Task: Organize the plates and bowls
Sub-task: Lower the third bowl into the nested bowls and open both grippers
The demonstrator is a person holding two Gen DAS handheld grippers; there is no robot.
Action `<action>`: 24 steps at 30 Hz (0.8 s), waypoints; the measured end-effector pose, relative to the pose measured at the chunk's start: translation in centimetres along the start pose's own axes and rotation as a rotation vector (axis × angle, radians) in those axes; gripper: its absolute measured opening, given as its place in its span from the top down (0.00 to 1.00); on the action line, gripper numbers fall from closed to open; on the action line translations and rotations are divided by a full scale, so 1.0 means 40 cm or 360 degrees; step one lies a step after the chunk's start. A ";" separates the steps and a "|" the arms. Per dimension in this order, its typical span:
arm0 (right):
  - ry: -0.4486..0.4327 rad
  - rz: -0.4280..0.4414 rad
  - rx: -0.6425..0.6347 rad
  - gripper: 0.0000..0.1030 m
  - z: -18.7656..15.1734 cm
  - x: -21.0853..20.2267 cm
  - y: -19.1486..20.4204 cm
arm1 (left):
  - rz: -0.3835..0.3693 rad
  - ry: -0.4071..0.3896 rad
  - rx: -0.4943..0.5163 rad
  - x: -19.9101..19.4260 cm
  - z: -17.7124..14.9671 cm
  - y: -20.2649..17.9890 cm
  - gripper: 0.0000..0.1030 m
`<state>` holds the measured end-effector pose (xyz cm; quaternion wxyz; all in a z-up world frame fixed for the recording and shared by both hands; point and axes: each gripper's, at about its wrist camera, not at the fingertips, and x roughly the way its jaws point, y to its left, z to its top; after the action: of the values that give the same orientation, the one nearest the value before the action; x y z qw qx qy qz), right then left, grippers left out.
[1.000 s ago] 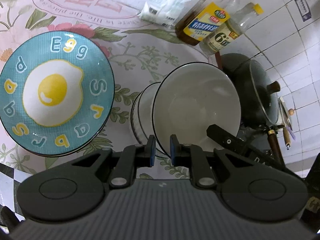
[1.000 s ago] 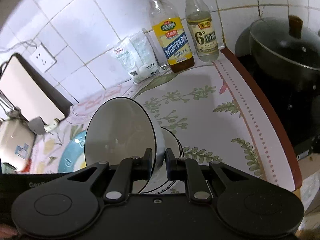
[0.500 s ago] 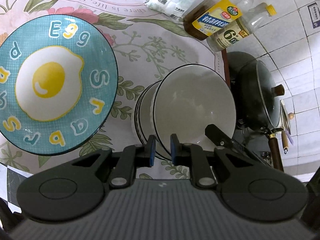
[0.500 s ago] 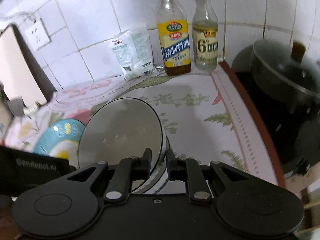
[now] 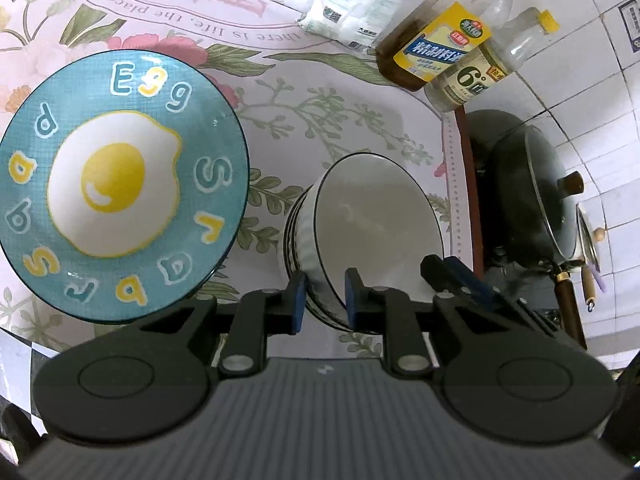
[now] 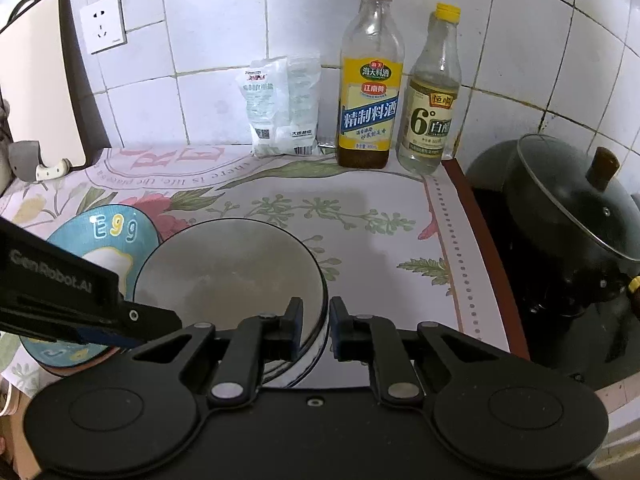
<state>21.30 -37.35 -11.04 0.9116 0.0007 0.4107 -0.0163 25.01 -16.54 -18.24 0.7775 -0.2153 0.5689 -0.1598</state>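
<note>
The desk (image 6: 360, 200) had that flowery cloth across it, filling most of both views. Biggest dish on it was the teal egg plate (image 5: 120, 184), sitting flat at the left of the left wrist frame and peeking out at lower left in the right wrist one. Over at the right edge was a black lidded pot (image 6: 572, 216) on the dark stove. Dead centre, low in both frames, was the white bowl (image 5: 376, 232) with a dark rim, nested on top of a stack of bowls (image 5: 294, 240) just beside the plate. The left gripper (image 5: 322, 300) had the bowl's near rim between its blue-padded fingers (image 5: 298, 300), but those were easing apart, with a gap showing at the rim. The right gripper (image 6: 316, 326) was clenched on the rim at the bowl's right side, so it was the one really holding it. Along the tiled wall at the top stood a cooking wine bottle (image 6: 370, 80), a vinegar bottle (image 6: 434, 92) and a white packet (image 6: 282, 108), well apart from the bowls.
</note>
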 end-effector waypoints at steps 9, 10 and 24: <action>-0.0044 0.0062 0.0041 0.84 -0.004 -0.045 -0.022 | -0.0057 -0.0025 0.0000 -0.042 -0.009 -0.001 0.83; -0.0053 0.0071 0.0038 0.84 -0.004 -0.054 -0.023 | -0.0064 -0.0031 0.0011 -0.050 -0.011 -0.005 0.83; -0.0174 0.0192 -0.0014 0.78 -0.018 -0.226 -0.038 | -0.0033 -0.0110 0.0264 -0.176 -0.091 -0.099 0.75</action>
<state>14.74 -38.60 -4.75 0.9320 0.0204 0.3595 0.0404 19.41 -17.00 -11.40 0.8102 -0.1614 0.5242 -0.2069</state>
